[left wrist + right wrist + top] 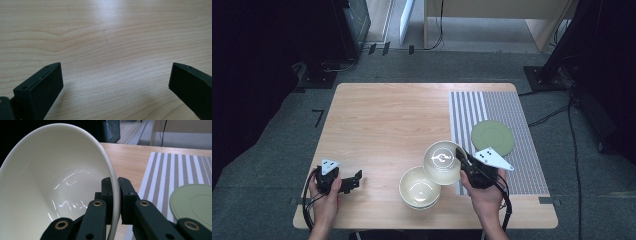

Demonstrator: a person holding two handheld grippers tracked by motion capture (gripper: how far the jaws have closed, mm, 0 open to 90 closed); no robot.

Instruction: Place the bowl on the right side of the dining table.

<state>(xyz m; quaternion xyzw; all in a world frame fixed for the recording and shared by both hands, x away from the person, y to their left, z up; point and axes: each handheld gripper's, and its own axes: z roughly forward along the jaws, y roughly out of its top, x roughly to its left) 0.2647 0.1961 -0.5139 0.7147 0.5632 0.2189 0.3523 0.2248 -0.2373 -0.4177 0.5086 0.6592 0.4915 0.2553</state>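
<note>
My right gripper (460, 156) is shut on the rim of a cream bowl (441, 162), which hangs tilted above the table beside the striped mat. In the right gripper view the bowl (50, 187) has its rim clamped between my two black jaws (115, 195). A second cream bowl (419, 188) rests on the table near the front edge, partly under the held one. My left gripper (354, 180) sits low over the bare wood at the front left. Its jaws stand wide apart with nothing between them, and one finger (41, 87) shows against the wood grain.
A grey-and-white striped placemat (497, 112) covers the right part of the wooden table (387, 120). A flat green plate (492, 137) lies on the mat, just beyond my right hand. Dark equipment and cables surround the table on the floor.
</note>
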